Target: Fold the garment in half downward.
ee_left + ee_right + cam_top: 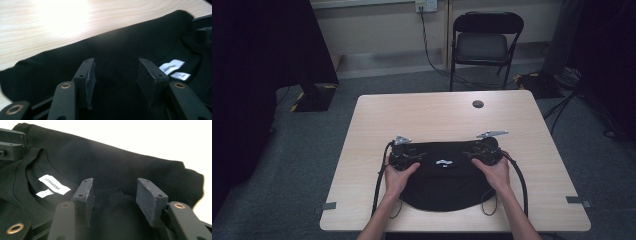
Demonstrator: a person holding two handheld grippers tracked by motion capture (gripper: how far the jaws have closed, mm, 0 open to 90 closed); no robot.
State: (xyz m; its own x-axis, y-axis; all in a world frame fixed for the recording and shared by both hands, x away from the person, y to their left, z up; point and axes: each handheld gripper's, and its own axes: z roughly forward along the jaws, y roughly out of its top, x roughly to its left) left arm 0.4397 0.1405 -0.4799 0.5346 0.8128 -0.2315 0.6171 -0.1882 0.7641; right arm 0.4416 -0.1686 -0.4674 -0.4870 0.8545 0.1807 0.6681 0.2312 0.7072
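A black shirt (443, 180) lies folded on the worktop (432, 112), collar and white label (443, 162) midway between the two grippers. The left gripper (115, 75) sits at one shoulder, jaws spread, cloth under and between them but not pinched. The right gripper (115, 196) mirrors it at the other shoulder, jaws likewise apart over a raised fold. This looks like the grasping step of folding: next, each pair of jaws should close on its shoulder edge before lifting. No containers here.
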